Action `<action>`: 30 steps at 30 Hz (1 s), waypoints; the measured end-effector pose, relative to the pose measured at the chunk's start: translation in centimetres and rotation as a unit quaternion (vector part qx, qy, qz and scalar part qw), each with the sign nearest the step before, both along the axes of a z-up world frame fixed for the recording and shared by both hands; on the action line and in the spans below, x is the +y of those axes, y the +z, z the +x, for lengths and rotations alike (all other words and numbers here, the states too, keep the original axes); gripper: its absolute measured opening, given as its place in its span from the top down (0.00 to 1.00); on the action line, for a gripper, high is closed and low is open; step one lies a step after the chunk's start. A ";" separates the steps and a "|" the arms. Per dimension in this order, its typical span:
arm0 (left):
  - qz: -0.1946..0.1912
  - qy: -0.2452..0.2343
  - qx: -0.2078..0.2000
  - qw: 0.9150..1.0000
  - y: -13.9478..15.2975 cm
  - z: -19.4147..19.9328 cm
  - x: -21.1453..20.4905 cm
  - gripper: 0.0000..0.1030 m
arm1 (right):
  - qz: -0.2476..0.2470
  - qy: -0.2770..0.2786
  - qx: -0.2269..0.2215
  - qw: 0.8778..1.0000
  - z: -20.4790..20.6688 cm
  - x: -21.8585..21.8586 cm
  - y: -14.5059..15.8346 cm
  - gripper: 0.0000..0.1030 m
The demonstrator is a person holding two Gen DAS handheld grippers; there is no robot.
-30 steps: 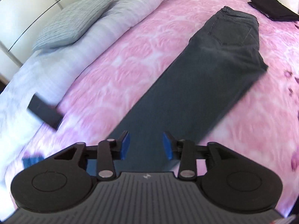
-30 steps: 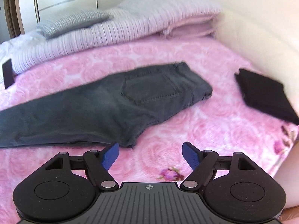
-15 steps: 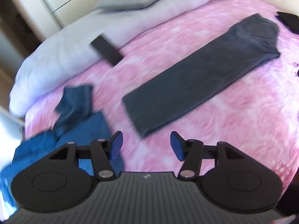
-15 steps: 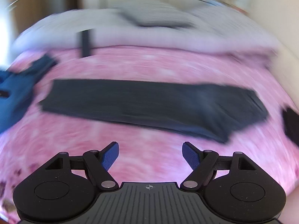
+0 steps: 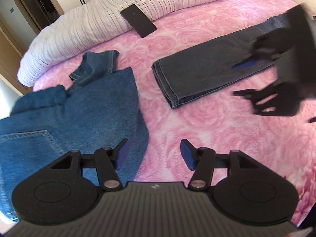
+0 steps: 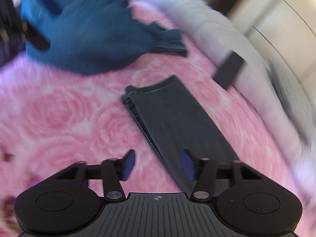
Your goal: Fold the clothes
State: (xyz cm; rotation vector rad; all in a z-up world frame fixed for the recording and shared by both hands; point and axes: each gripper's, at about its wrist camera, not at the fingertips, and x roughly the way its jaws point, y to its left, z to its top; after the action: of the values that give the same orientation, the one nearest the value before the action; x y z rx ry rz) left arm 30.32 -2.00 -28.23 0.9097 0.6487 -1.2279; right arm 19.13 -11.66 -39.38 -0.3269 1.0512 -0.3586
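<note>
left wrist view:
left gripper point(image 5: 154, 154): fingers spread apart with nothing between them, they've just been opening; only pink bed point(image 5: 227, 138) shows in the gap
blue jeans point(image 5: 75, 114): rumpled heap just left of the left finger, which overlaps their edge in the picture; can't tell if it touches. Back pocket up, one leg cuff flopped over past the fingers. Not folded at all, I'd say
dark grey jeans point(image 5: 197, 75): well past the fingers and a bit right, lying flat with the legs stacked one on the other, hem end nearest. Looks like the lengthwise fold is done and the crosswise folds are left
right gripper point(image 5: 262, 77): blurry, out to the right, over the grey jeans' leg
phone point(image 5: 138, 20): dark slab far ahead, leaning on the striped duvet point(image 5: 88, 25)

right wrist view (pretty smeared):
right gripper point(image 6: 158, 165): fingers have just been closing but there's a clear gap; the grey leg's long edge sits between them, and as far as the blur shows the pads aren't pressing on it
dark grey jeans point(image 6: 177, 118): run from between the fingers out ahead, hem at the far end
blue jeans point(image 6: 85, 31): far ahead-left, bunched

progress guess: one pair half done, one untouched, so plenty left
</note>
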 end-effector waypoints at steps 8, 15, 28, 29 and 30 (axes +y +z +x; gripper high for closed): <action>-0.004 -0.031 0.037 0.999 -4.2 3.0 -0.8 0.49 | -0.094 0.046 0.049 0.993 5.2 0.1 -8.3 0.55; -0.019 -0.052 0.050 0.997 -4.9 5.1 -1.7 0.49 | -0.116 0.045 0.014 0.992 6.0 -1.5 -7.8 0.85; -0.036 -0.115 0.051 0.991 -2.8 0.9 -8.4 0.49 | 0.055 -0.203 -0.258 0.943 -1.3 -12.8 8.4 0.95; -0.035 -0.123 0.047 0.991 -2.6 0.0 -9.1 0.49 | 0.058 -0.239 -0.289 0.925 -3.6 -14.0 9.7 0.95; -0.034 -0.131 0.042 0.990 -2.3 -0.9 -9.8 0.49 | 0.059 -0.275 -0.319 0.905 -6.3 -15.2 10.8 0.95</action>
State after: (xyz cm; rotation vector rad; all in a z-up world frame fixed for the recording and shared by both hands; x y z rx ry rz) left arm 29.46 -11.80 -30.56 0.9088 0.5621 -1.5208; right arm 12.85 -26.82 -28.59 0.2088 0.4895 -0.8414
